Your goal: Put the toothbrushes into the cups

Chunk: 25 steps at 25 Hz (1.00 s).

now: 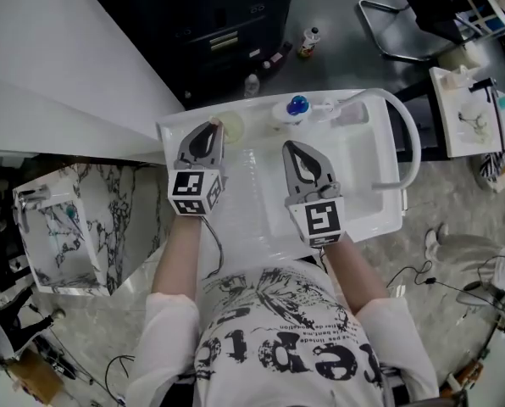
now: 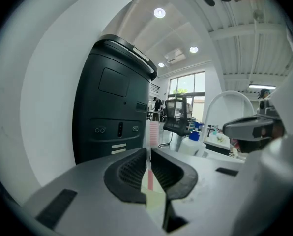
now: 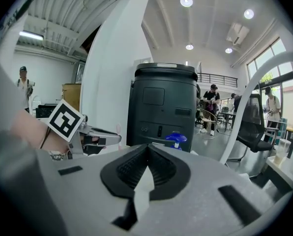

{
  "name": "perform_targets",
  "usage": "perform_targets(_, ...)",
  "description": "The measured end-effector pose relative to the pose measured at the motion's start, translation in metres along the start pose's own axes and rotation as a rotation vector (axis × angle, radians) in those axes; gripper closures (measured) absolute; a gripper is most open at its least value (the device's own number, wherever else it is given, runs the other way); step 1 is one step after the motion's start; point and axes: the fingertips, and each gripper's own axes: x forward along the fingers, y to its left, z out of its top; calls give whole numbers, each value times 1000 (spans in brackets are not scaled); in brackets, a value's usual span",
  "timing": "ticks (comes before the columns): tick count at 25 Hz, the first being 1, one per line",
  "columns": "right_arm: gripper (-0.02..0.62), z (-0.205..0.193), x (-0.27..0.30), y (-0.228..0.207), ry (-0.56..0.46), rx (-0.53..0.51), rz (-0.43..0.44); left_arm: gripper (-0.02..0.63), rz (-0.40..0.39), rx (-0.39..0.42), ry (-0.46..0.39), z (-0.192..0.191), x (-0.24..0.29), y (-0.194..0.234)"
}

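Note:
My left gripper (image 1: 212,127) is shut on a thin pink toothbrush (image 2: 152,132), which stands upright between the pads and sticks up above them. Its tips are right beside a pale yellowish cup (image 1: 232,125) at the back left of the white basin (image 1: 363,185). Through the gap under the left jaws shows a pale yellow surface (image 2: 155,200), probably that cup. My right gripper (image 1: 294,147) hovers over the basin's middle, shut with nothing between its jaws. In the right gripper view the left gripper (image 3: 104,139) appears at the left with the pink toothbrush (image 3: 118,130).
A blue-topped pump bottle (image 1: 296,106) stands at the basin's back rim, with a white arched faucet (image 1: 409,138) to the right. A tall black cabinet (image 2: 112,107) stands behind the basin, and a white wall (image 1: 58,49) to its left. A marble-patterned stand (image 1: 66,227) is at the left.

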Motion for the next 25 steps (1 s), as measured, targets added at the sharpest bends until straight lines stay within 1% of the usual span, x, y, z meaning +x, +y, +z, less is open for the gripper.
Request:
perform_targets(6,603,2,-5,-3,-5,12,-30,578,81,-31,7,-1,-4,11)
perform_targets(8,603,3,-7,-3,-1,15,-32,575,100,-50,21,-3,-6,15)
perform_targets(9,603,3,-8,-3,-1,17,-32,542,104,-63,35,-6,-5,15)
perform_targets(10,603,4,-9,-3,-2,19,-31,466,104,-76,51,-9,-5,16)
perform_targets(11,603,5,-10,-2,-4,21,-30,430,102,-86,66,-12,-6,15)
perform_targets(13,603,5,-14,2,-9,19,-26,430,101,-92,82,-16,-11,16)
perform_targets(16,603,5,-18,10,-15,14,-17,431,108,-73,91,-18,-20,15)
perform_targets(20,603,8,-28,15,-31,11,-10,431,110,-55,93,-13,-34,9)
perform_targets(23,603,15,-35,17,-47,6,-8,437,106,-31,54,3,-48,1)
perform_targets(24,603,18,-37,18,-54,4,-8,448,112,-23,34,10,-53,0)
perform_targets(25,603,21,-40,19,-62,1,-8,475,122,-15,13,18,-59,-1)
